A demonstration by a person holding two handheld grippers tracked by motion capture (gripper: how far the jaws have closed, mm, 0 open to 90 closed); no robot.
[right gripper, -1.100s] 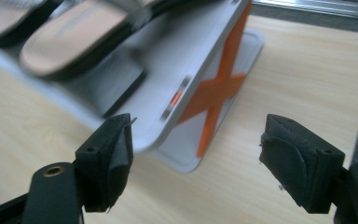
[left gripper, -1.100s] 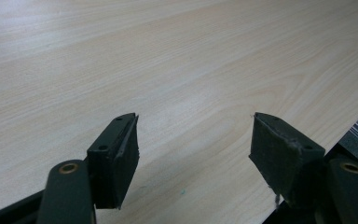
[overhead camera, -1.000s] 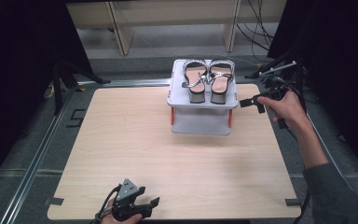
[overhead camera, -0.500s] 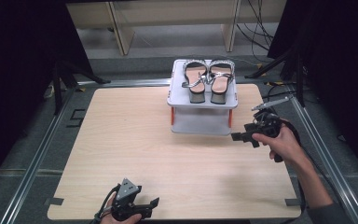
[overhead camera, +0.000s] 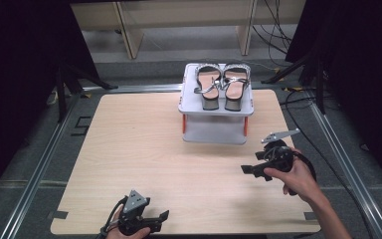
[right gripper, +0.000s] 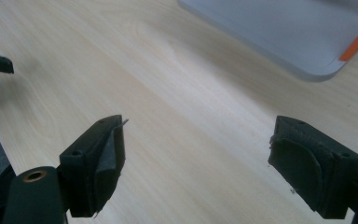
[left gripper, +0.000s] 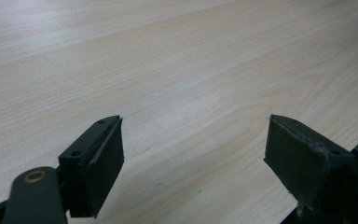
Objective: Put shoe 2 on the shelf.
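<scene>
Seen from the high view, we find the left gripper (overhead camera: 151,222) at the lower left of the frame, near the front edge of the wooden surface (overhead camera: 144,144). Its jaws have just been opening and now stand wide apart with nothing between them; its own view shows bare wood between the two black pads.

The right gripper (overhead camera: 259,170) sits at the lower right, held in a hand (overhead camera: 298,179) just above the surface. Its jaws have likewise been opening and are wide, holding nothing.

The pair of sandals (overhead camera: 222,85) rests side by side on top of a small grey stand (overhead camera: 216,107) in the upper centre, apart from both grippers. In the right gripper view, the stand's base (right gripper: 284,32) occupies the upper right corner.
</scene>
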